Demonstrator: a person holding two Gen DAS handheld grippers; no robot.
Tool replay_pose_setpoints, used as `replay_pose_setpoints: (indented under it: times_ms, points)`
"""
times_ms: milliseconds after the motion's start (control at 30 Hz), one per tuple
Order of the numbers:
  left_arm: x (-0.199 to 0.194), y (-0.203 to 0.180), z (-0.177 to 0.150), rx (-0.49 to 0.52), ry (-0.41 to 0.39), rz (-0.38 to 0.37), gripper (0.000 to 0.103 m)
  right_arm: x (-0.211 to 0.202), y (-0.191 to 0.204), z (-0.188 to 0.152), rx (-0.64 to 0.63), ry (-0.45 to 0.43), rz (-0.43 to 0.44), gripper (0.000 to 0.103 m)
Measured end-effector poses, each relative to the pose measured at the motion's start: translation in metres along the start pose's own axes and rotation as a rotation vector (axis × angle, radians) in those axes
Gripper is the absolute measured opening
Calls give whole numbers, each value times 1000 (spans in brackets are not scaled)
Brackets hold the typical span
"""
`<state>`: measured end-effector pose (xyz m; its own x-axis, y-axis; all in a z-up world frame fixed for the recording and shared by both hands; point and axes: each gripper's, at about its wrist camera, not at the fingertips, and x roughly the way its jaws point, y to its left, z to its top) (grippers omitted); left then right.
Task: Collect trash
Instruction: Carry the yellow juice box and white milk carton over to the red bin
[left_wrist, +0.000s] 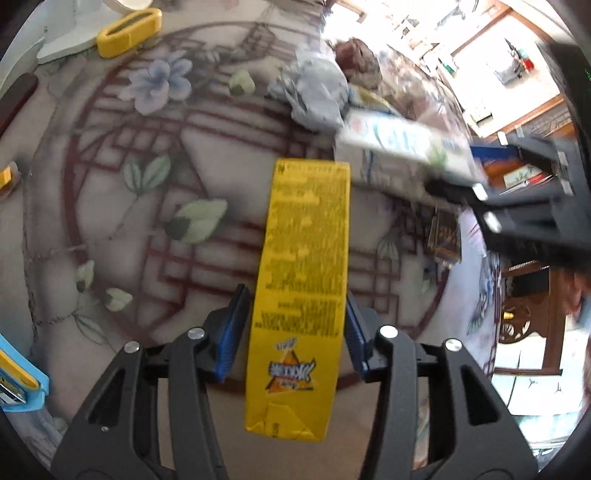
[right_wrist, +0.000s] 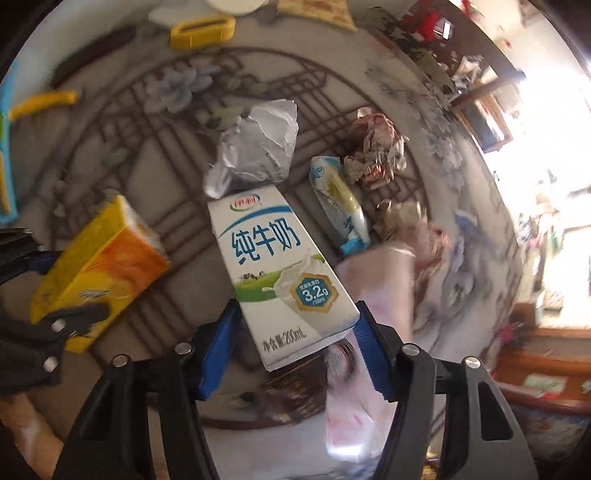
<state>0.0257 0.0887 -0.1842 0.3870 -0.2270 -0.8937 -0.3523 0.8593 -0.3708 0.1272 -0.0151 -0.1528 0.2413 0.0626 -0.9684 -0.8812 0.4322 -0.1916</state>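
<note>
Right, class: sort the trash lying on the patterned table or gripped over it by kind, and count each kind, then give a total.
Rectangular drink cartons: 2 (yellow juice carton, white milk carton)
Crumpled wads: 2 (silver-grey foil wad, brown-red paper wad)
Sealed white-blue snack wrappers: 1
Total: 5

A table with a flower-patterned cloth (right_wrist: 110, 155) carries crumpled silver foil (right_wrist: 258, 147), a wrapped ice-cream bar (right_wrist: 340, 203), a brown crumpled wrapper (right_wrist: 376, 151) mid-frame, and a yellow holder (right_wrist: 203, 31) at top.

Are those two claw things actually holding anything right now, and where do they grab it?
Yes. The left gripper holds the yellow carton by its long sides near one end; the right gripper clasps the white milk carton across its bottom end.
</note>
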Motion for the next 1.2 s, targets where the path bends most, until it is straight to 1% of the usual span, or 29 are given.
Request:
replay_pose_setpoints:
  times_ms: [67,100,133,167,200,267,367,400,467,567,633,733,867,1067,1200]
  points:
    - [-1,3,3,-6,-5,1,47,-11,-6,-15,91,-26,62,60]
    - [-2,3,4,-8,-8,3,46,-16,-5,-19,121,-34,79,60]
    - [-4,4,5,-11,-16,5,45,-22,-8,-32,172,-54,105,60]
    - [-5,3,5,-10,-22,3,42,-27,-5,-35,196,-62,115,60]
    - [-5,2,6,-8,-24,0,40,-30,-6,-47,238,-70,133,60]
    - [-7,2,5,-10,-24,-18,36,-39,-1,-60,302,-79,151,60]
    - [-12,0,7,-10,-29,-37,36,-43,-2,-86,443,-95,203,60]
    - [-14,-3,6,-2,-33,-41,35,-43,0,-92,481,-102,216,60]
    - [-19,-10,4,25,-48,-47,36,-50,-6,-111,603,-128,247,60]
    - [-25,-21,4,61,-56,-54,36,-64,-17,-139,772,-185,231,60]
    - [-26,-31,1,84,-51,-58,36,-73,-21,-153,839,-215,228,60]
    - [-27,-46,-3,127,-45,-67,36,-84,-24,-168,887,-240,210,60]
    - [-30,-73,-9,189,-43,-85,36,-101,-26,-192,957,-295,198,60]
    - [-34,-109,-22,269,-52,-127,36,-112,-27,-223,1010,-316,180,60]
    - [-34,-122,-30,295,-47,-139,36,-115,-28,-237,1028,-320,168,60]
